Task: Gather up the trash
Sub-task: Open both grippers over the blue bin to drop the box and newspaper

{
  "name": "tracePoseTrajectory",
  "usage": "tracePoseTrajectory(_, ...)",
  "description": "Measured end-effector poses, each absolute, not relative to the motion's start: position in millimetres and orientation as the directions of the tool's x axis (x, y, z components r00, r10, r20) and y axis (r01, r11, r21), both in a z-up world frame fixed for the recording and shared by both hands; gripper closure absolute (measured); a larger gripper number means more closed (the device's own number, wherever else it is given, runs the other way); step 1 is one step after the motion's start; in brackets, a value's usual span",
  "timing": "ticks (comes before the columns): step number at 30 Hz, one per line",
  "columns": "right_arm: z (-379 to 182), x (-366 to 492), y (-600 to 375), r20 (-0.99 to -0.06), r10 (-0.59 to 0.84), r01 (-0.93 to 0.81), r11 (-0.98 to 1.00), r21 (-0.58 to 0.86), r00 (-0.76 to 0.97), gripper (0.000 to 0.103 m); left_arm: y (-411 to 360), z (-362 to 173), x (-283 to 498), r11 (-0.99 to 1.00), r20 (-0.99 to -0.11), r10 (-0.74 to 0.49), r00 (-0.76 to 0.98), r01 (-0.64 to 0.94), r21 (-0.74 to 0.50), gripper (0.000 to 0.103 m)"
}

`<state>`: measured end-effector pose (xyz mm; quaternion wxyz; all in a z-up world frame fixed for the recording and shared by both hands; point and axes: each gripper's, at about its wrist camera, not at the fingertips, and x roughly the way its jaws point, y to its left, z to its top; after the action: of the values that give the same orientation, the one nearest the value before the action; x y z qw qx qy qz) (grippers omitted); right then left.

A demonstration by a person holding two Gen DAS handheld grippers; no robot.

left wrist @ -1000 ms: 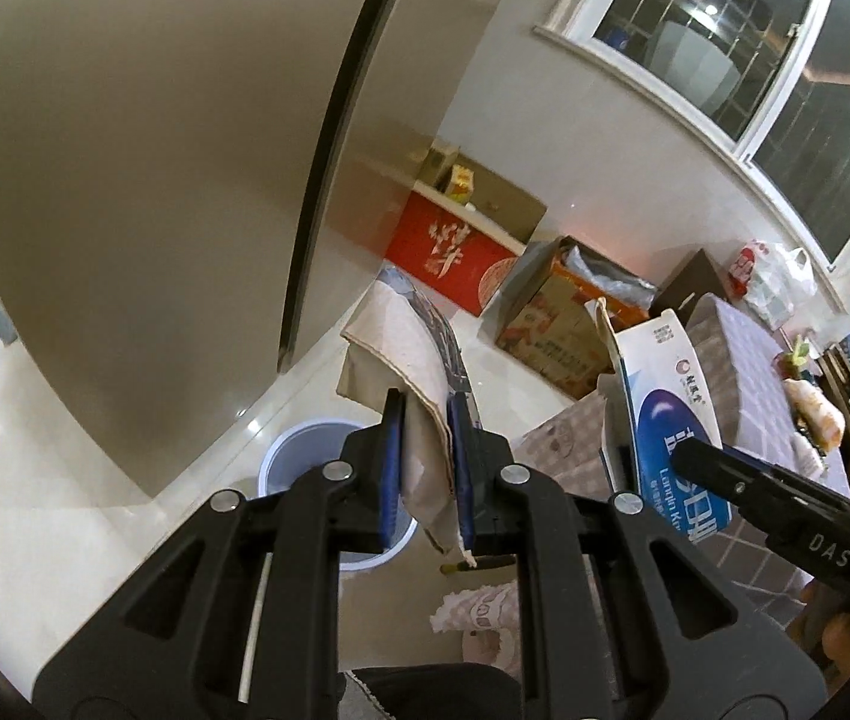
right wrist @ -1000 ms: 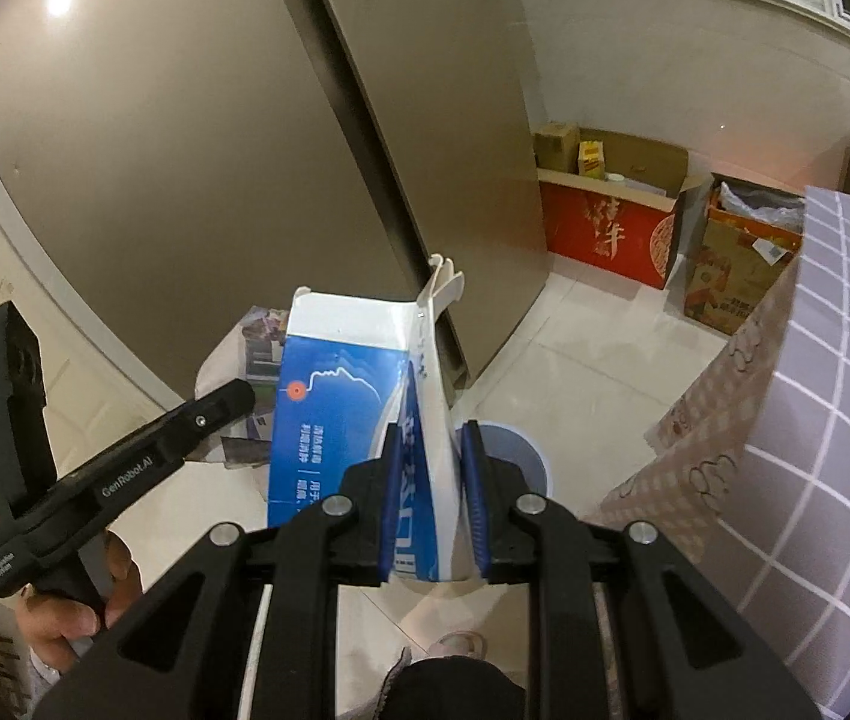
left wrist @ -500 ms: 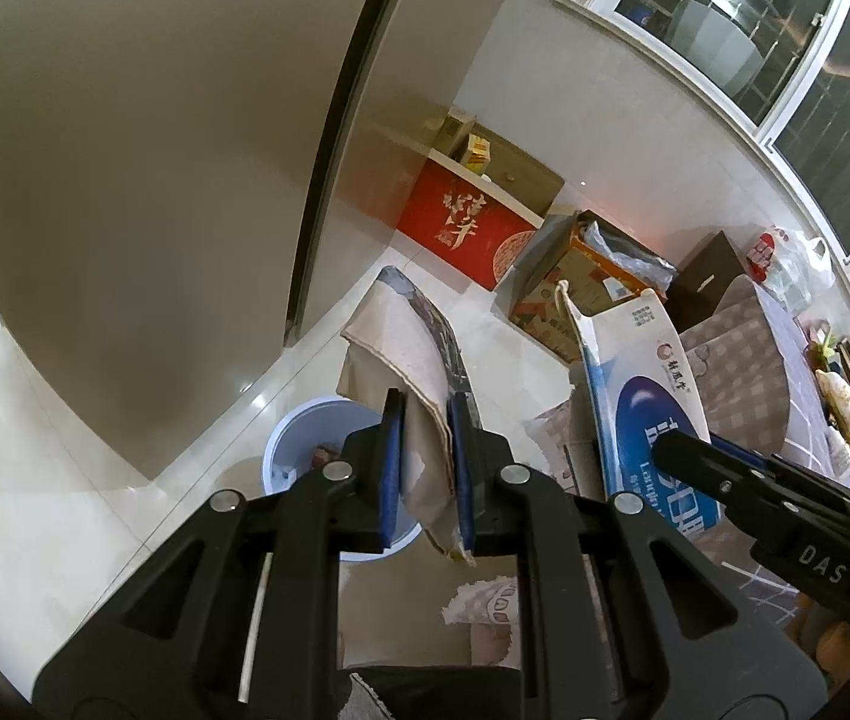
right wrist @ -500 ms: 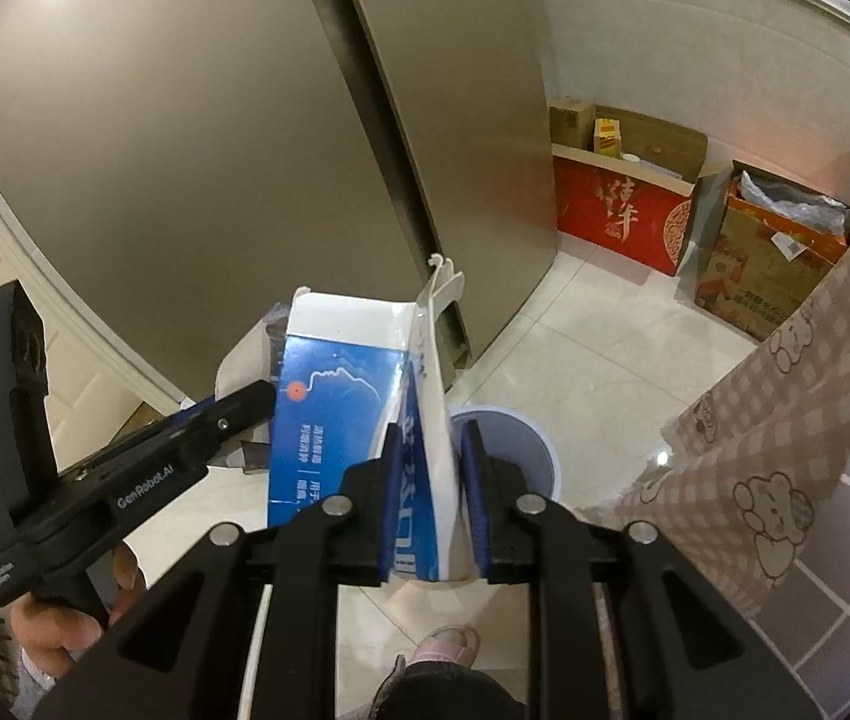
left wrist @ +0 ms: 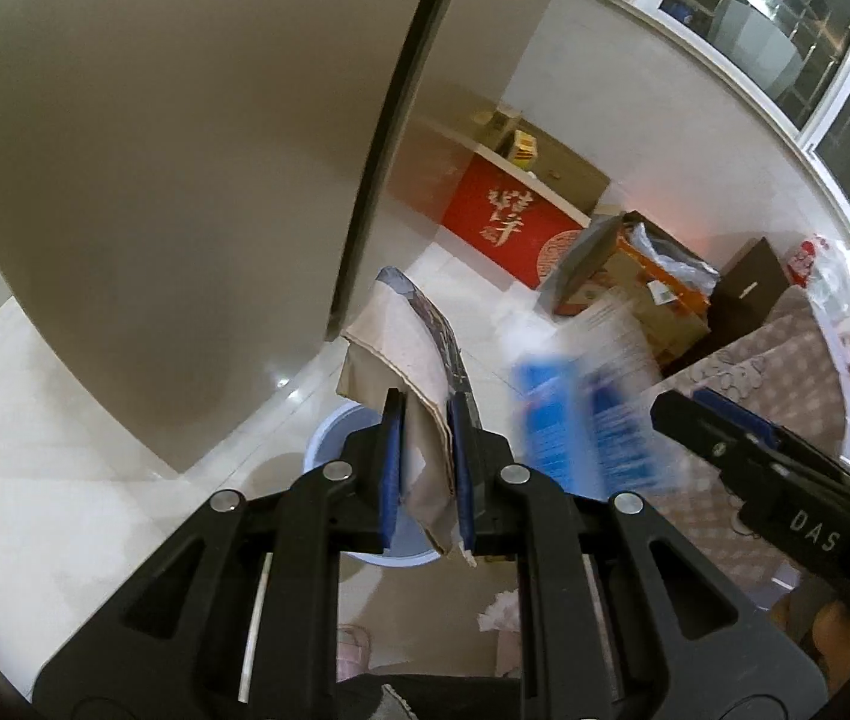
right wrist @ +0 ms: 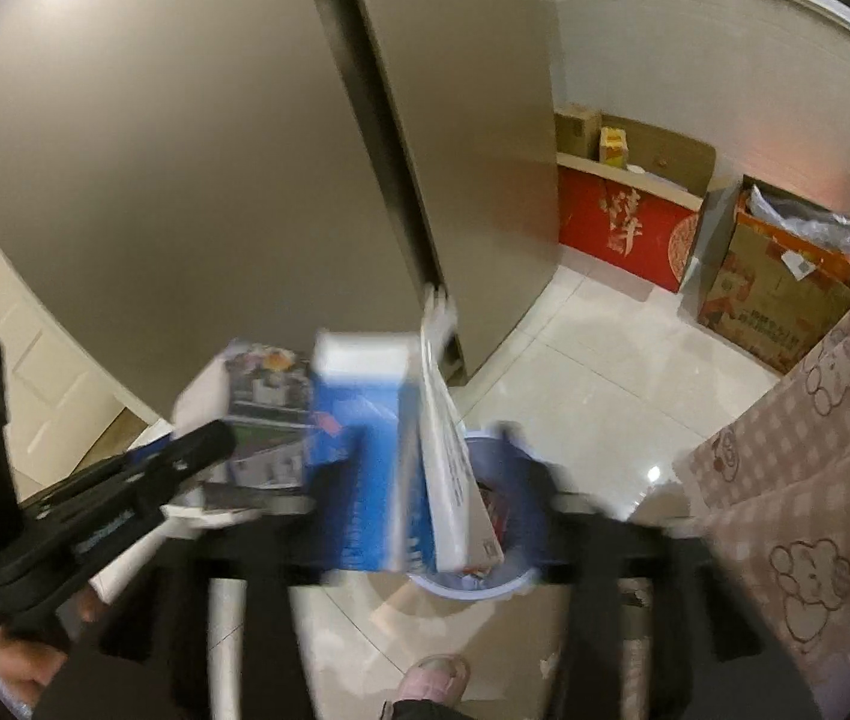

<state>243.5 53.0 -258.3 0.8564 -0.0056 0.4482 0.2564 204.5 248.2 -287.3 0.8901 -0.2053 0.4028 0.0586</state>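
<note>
Our right gripper (right wrist: 425, 480) jaws have just been opening, wide now; blue carton (right wrist: 365, 450) between them drops toward bin (right wrist: 506, 585). Left gripper (left wrist: 428, 450) narrow, clamping flattened cardboard (left wrist: 401, 354) — next in.

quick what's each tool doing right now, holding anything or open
Left tool: shut on the flattened cardboard.
Right tool: open, jaws have just been opening; the blue and white carton sits loose between them over the bin.
</note>
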Motion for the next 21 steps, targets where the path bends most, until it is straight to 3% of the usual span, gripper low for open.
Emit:
tracePoseTrajectory(9,-277,240,39,-0.798,0.413,-0.419,0.88,0.225,0.439,0.044,244,-295,211,0.918,-0.761,-0.033,0.648,-0.281,-0.279,0.088)
tracePoseTrajectory(21,-251,226,17,-0.749,0.368,-0.393,0.906,0.156,0.551,0.031,220,-287,231,0.938,-0.765,-0.059,0.641,-0.226,-0.261,0.088)
